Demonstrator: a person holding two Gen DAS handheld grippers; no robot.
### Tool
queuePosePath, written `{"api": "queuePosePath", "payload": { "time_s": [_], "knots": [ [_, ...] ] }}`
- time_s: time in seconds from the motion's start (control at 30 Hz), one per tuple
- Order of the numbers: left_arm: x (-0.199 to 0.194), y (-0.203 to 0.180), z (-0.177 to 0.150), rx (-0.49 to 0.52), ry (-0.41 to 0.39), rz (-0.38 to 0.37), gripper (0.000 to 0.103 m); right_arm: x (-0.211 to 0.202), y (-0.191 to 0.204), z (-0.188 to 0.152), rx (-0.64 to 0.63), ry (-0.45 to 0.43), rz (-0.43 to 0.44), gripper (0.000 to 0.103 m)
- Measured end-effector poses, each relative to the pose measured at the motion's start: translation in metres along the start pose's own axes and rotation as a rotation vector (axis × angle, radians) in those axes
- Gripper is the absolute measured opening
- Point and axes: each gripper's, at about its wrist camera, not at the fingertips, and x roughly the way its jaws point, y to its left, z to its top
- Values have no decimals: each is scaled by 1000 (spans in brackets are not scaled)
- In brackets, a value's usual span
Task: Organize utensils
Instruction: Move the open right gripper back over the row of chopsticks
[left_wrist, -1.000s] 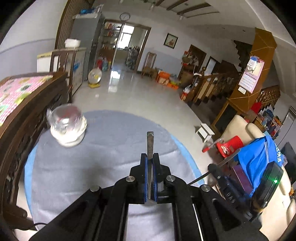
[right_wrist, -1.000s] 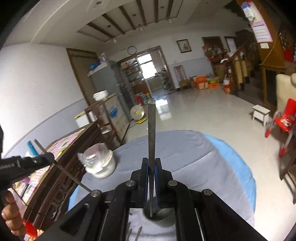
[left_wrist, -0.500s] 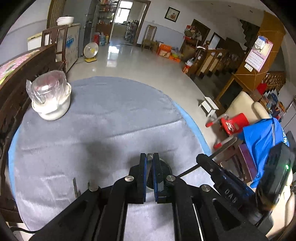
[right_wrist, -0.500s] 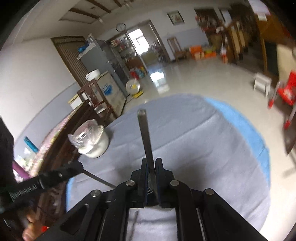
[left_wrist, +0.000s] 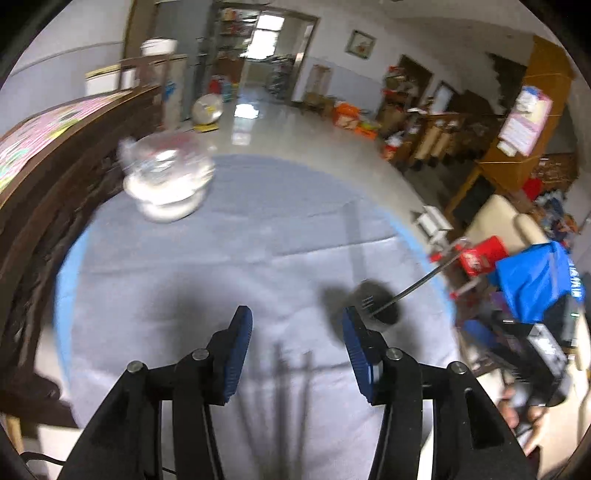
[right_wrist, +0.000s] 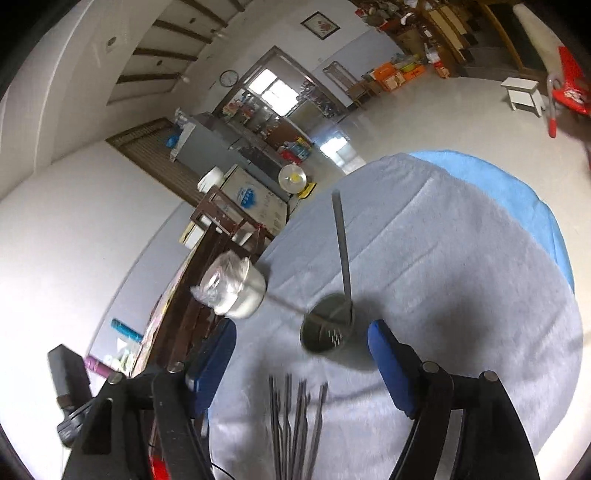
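- Nearest us, both tools are spreading with nothing between the blue pads: the left gripper (left_wrist: 297, 339) stands moderately parted and the right gripper (right_wrist: 301, 350) wider, each tilted down toward the grey cloth (right_wrist: 461, 295).
- Just beneath them lies a bundle of loose utensils (right_wrist: 295, 417), side by side on the cloth and not yet sorted.
- A little farther, the metal cup (right_wrist: 327, 334) stands upright with two utensils leaning inside; the flat-handled one (right_wrist: 341, 243) rises steeply.
- We judge a drop-off step is ending; next we need to dip to the bundle and pinch one piece.
- Farthest, a covered bowl (right_wrist: 236, 291) sits near the table's edge.
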Motion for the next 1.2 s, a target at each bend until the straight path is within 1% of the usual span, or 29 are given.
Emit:
{"api": "queuePosePath", "payload": {
  "time_s": [0.03, 0.07, 0.1, 0.17, 0.2, 0.33, 0.4, 0.47, 0.53, 0.6, 0.7, 0.83, 1.03, 1.2],
  "knots": [
    [0, 6, -5, -9, 7, 17, 51, -1, 1, -6, -11, 9, -6, 76],
    [1, 18, -16, -25, 23, 46, 51, 0, 4, -17, -27, 30, -10, 71],
    [3, 29, -28, -47, 45, 77, 51, 3, 7, -26, -43, 52, -16, 59],
    [7, 42, -44, -71, 74, 103, 51, 16, 12, -44, -73, 112, -39, 47],
    [10, 48, -55, -83, 100, 111, 51, 24, 14, -53, -82, 141, -49, 43],
    [19, 57, -86, -106, 151, 131, 51, 53, 16, -87, -91, 219, -81, 41],
    [25, 60, -100, -109, 170, 141, 51, 63, 15, -98, -84, 257, -84, 41],
    [32, 68, -111, -121, 199, 142, 51, 74, 16, -110, -95, 291, -104, 40],
    [40, 73, -118, -146, 227, 128, 51, 84, 17, -122, -99, 329, -113, 40],
    [46, 74, -124, -167, 247, 88, 51, 90, 17, -130, -102, 351, -124, 40],
    [52, 68, -128, -160, 259, 38, 51, 97, 13, -141, -102, 379, -131, 40],
    [59, 63, -132, -161, 270, 10, 51, 97, 5, -147, -83, 382, -124, 40],
    [74, 58, -139, -152, 298, 16, 51, 93, -2, -146, -68, 356, -118, 40],
    [83, 49, -140, -125, 298, 39, 51, 90, -6, -143, -59, 345, -118, 40]
  ]
}}
